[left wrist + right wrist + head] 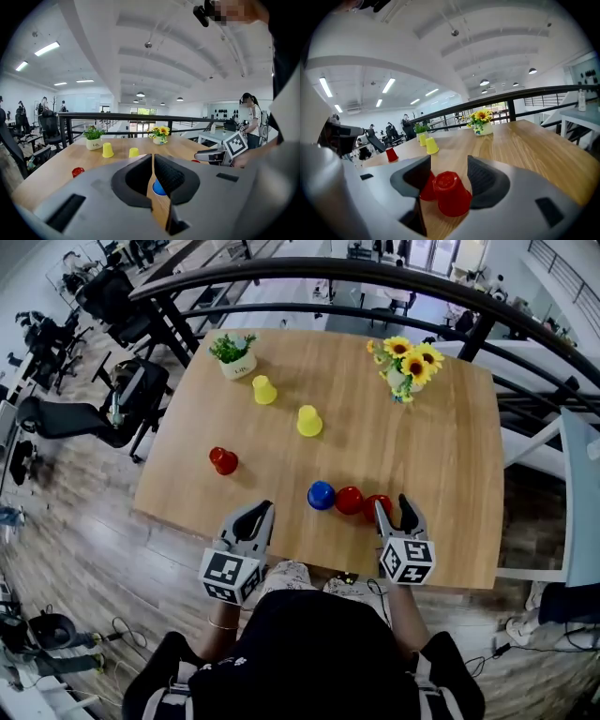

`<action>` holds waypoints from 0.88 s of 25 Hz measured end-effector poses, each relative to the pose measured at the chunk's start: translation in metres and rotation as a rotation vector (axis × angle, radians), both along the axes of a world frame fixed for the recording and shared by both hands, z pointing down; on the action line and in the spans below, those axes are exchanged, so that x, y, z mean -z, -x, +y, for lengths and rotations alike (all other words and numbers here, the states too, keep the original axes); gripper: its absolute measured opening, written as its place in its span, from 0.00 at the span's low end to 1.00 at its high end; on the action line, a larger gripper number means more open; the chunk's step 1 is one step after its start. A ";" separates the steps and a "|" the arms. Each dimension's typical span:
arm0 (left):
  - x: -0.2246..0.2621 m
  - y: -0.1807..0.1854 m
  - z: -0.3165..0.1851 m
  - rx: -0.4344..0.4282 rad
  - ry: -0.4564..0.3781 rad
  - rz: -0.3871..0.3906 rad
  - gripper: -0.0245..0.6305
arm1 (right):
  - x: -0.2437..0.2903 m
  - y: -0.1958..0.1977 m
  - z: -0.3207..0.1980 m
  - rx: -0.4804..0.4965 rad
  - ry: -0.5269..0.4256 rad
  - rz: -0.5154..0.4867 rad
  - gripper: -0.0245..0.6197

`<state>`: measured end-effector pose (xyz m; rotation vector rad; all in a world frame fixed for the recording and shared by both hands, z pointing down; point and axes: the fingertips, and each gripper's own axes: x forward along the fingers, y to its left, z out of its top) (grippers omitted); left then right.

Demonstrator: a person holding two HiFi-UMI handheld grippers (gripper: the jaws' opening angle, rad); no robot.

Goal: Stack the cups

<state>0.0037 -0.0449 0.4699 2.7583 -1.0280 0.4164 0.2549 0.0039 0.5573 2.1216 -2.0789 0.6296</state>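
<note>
Several upside-down cups stand on the wooden table (450,446): two yellow ones (264,390) (309,421), a lone red one (223,460), and near the front edge a row of a blue cup (321,495) and two red cups (350,500) (371,503). My right gripper (391,502) (449,161) is open, with the rightmost red cup (450,194) between its jaws and a gap on each side. The other red cup (425,188) peeks from behind its left finger. My left gripper (262,509) (153,157) is shut and holds nothing; the blue cup (158,187) shows beyond it.
A small potted plant (234,354) stands at the back left of the table and a vase of sunflowers (407,367) at the back right. A black railing (309,273) curves behind the table. Office chairs (112,409) stand off to the left.
</note>
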 end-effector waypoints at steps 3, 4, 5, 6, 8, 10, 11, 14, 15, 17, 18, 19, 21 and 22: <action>-0.002 -0.006 -0.001 -0.018 -0.001 0.003 0.07 | 0.033 -0.003 -0.002 -0.019 -0.087 -0.034 0.42; -0.002 -0.007 -0.003 -0.028 0.000 0.006 0.07 | 0.045 -0.002 -0.003 -0.021 -0.118 -0.037 0.42; -0.003 -0.009 -0.006 -0.039 0.000 0.009 0.07 | 0.059 0.001 -0.005 -0.019 -0.152 -0.039 0.41; -0.004 -0.011 -0.009 -0.054 0.002 0.011 0.07 | 0.072 0.005 -0.008 -0.013 -0.188 -0.043 0.40; -0.004 -0.012 -0.017 -0.087 0.008 0.014 0.07 | 0.097 0.019 -0.015 0.005 -0.258 -0.060 0.39; 0.001 -0.011 -0.030 -0.126 -0.010 0.023 0.07 | 0.116 0.041 -0.025 0.032 -0.314 -0.079 0.39; 0.005 -0.009 -0.037 -0.146 -0.028 0.030 0.07 | 0.124 0.053 -0.032 0.050 -0.338 -0.086 0.37; 0.008 0.009 -0.060 -0.183 -0.047 0.023 0.07 | 0.142 0.099 -0.055 0.117 -0.389 -0.102 0.34; 0.006 0.019 -0.070 -0.182 -0.041 0.018 0.07 | 0.145 0.117 -0.065 0.143 -0.395 -0.105 0.34; 0.006 0.042 -0.094 -0.166 -0.023 0.023 0.07 | 0.145 0.158 -0.086 0.204 -0.383 -0.112 0.33; 0.007 0.055 -0.106 -0.155 -0.017 0.028 0.07 | 0.141 0.180 -0.096 0.239 -0.366 -0.121 0.33; 0.008 0.067 -0.118 -0.144 -0.014 0.032 0.07 | 0.135 0.202 -0.106 0.272 -0.342 -0.135 0.33; 0.010 0.090 -0.138 -0.132 -0.021 0.038 0.07 | 0.121 0.244 -0.123 0.339 -0.287 -0.163 0.33; 0.011 0.101 -0.147 -0.129 -0.026 0.040 0.07 | 0.112 0.264 -0.131 0.369 -0.259 -0.168 0.33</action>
